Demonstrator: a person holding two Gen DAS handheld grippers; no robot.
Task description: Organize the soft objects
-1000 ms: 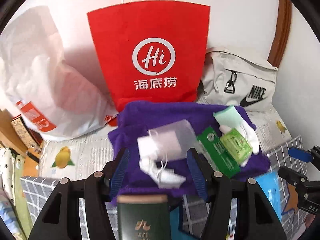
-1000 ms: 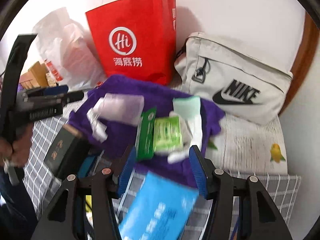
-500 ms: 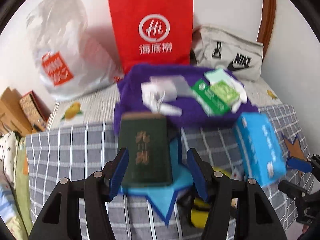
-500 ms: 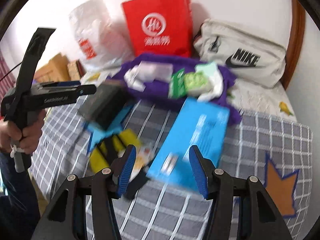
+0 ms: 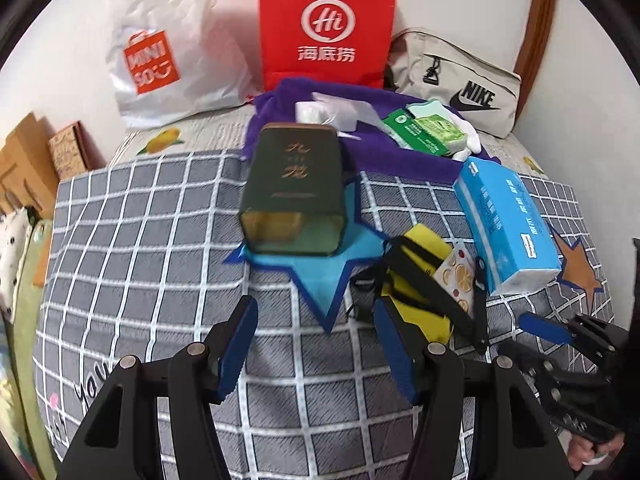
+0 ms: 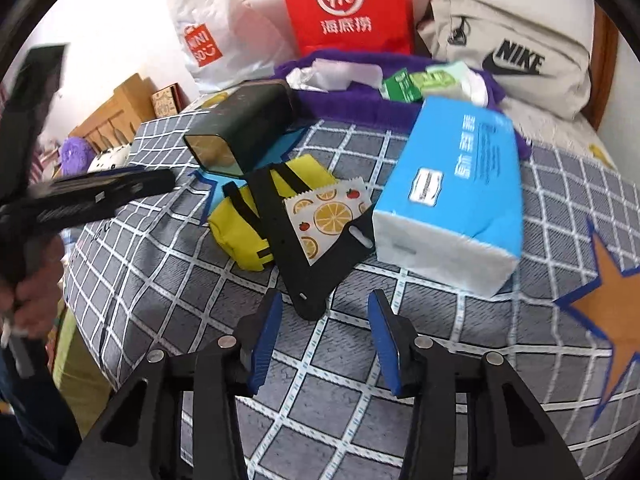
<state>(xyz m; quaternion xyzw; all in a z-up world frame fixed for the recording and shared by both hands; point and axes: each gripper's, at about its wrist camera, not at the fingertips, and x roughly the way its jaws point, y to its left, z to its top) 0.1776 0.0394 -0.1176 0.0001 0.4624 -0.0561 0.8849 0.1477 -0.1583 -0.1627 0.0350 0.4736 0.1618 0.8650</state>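
On the grey checked quilt lie a yellow pouch with black straps, a fruit-print sachet on a flat black plate, and a blue tissue pack. Behind them a purple towel carries a white bag and green packs. My left gripper hangs open over bare quilt, short of a dark green tin. The right gripper has its jaws closing; the plate's near corner lies between the fingertips, untouched.
A red paper bag, a white plastic bag and a beige Nike bag stand along the wall. Cardboard boxes sit beyond the bed's left edge. A hand holds the left gripper's handle.
Both grippers have drawn back from the purple towel and sunk toward the near quilt. The tin, yellow pouch and tissue pack have come into view. The right jaws stand narrower.
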